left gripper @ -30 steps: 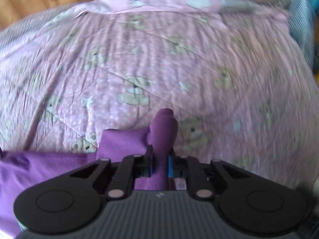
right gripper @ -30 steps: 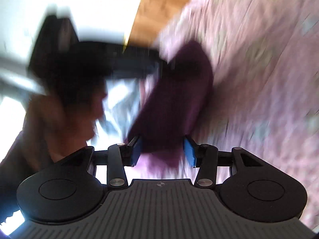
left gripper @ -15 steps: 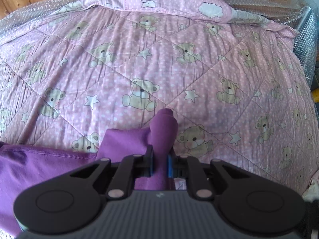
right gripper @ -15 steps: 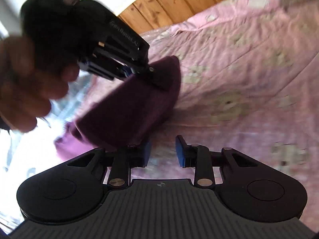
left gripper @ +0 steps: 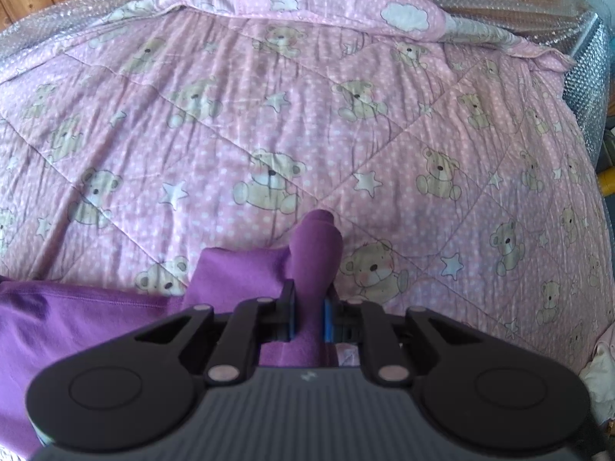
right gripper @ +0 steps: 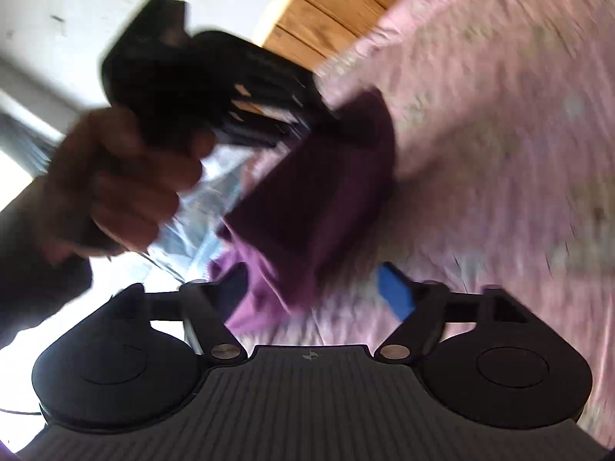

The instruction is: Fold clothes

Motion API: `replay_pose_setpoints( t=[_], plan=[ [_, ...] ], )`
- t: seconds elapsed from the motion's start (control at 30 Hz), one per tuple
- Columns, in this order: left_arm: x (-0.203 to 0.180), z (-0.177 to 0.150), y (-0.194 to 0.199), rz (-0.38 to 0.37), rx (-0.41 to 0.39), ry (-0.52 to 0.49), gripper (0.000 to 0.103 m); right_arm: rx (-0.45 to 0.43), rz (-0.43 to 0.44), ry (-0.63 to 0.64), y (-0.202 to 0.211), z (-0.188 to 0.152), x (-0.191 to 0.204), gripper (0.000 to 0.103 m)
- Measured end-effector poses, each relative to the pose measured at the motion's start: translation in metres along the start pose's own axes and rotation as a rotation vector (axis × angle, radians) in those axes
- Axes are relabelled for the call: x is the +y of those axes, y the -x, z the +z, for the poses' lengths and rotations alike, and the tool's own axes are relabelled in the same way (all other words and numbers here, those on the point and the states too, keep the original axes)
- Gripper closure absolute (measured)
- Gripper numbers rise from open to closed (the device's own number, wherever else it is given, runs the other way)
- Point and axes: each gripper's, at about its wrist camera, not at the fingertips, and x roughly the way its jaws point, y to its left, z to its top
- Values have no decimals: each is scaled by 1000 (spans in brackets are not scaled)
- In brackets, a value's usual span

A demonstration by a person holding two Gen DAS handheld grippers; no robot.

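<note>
The left gripper (left gripper: 309, 313) is clamped on a bunched fold of the purple garment (left gripper: 246, 276) over the teddy-bear quilt (left gripper: 346, 115). The right gripper (right gripper: 313, 296) is spread wide, holding nothing; the garment hangs just ahead between its fingers.

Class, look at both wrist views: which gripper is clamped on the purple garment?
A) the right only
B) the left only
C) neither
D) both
B: the left gripper has its jaws pressed onto a bunched fold of the purple garment, while the right gripper has its jaws spread wide apart, clamping nothing.
</note>
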Motion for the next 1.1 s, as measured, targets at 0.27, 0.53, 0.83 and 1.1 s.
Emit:
replay_pose_setpoints(
  t=[0.27,0.53,0.83,1.1],
  plan=[
    [-11,-3,-15,8,35,-18,90,-66,-96,-9,24,-7,4,97],
    [12,-33,8,-193,89,41,82,-81,-228,-139,47,-37,-8,70],
    [93,-81,-10,-79,2,146,73,-244,-219,-469,31,-7,-79,37],
    [82,-101,-18,-89,-61,0,90,-185,-193,-539,-35,10,-85,84]
  ],
)
